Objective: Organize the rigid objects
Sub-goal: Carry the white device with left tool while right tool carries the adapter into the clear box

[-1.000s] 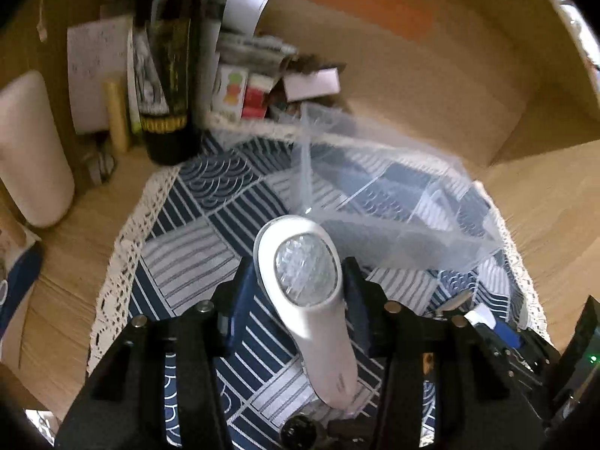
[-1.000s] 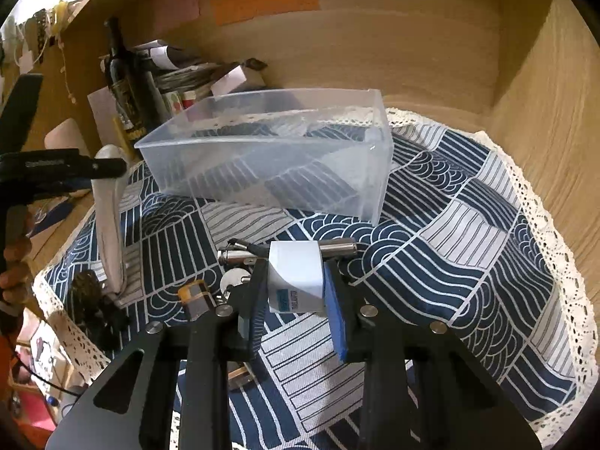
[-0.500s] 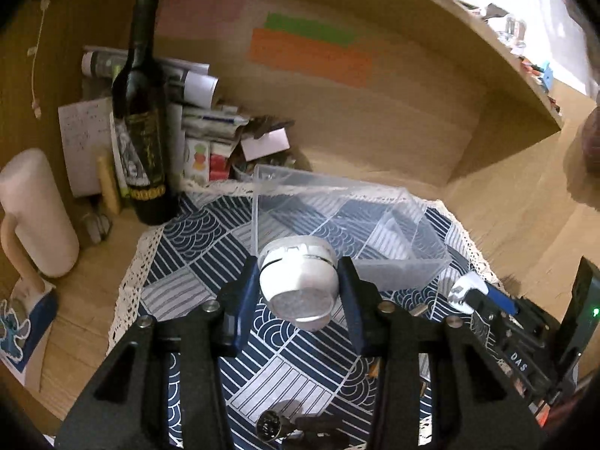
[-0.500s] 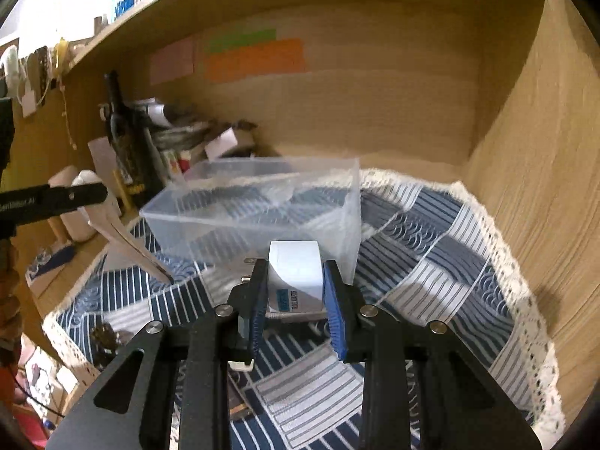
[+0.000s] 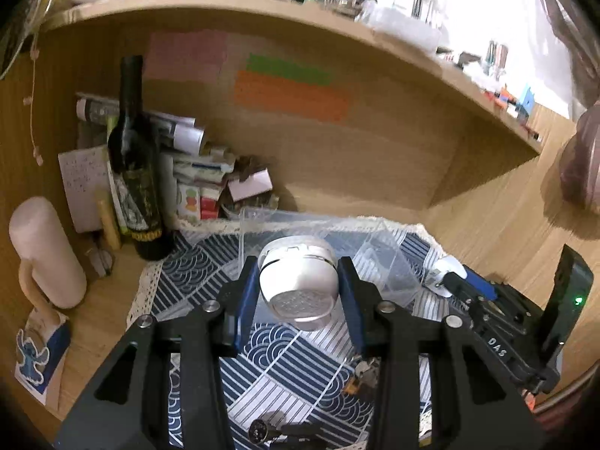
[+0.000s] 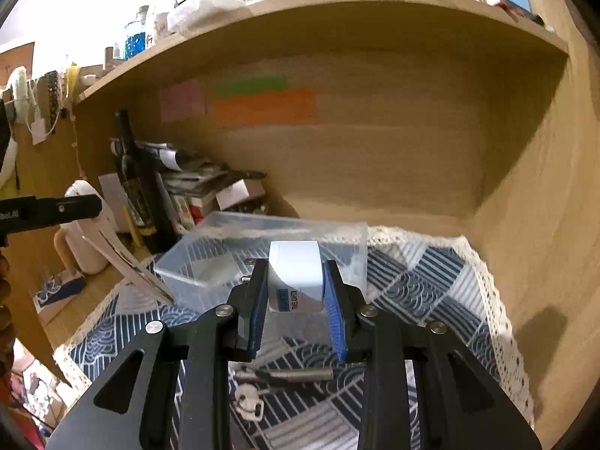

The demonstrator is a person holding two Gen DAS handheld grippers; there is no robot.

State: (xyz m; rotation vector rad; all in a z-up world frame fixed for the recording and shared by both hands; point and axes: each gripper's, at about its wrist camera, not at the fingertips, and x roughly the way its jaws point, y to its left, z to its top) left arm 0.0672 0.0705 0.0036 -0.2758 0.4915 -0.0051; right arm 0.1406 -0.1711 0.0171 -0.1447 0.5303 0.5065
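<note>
- My left hand-held gripper (image 5: pixel 298 292) is clamped on the white long-handled device with a round bumpy head (image 5: pixel 298 285), held up in the air in front of the clear rectangular plastic bin (image 6: pixel 262 247).
- My right hand-held gripper (image 6: pixel 296 292) is clamped on the white blocky travel adaptor (image 6: pixel 294 273), also lifted, just short of the bin's near wall.
- I judge the step is carrying both into the bin: I should clear the rim, lower well inside, then let go one at a time so nothing knocks the thin walls.
- The bin sits on the blue-and-white patterned cloth (image 6: pixel 431 281) on the table, and looks empty.
</note>
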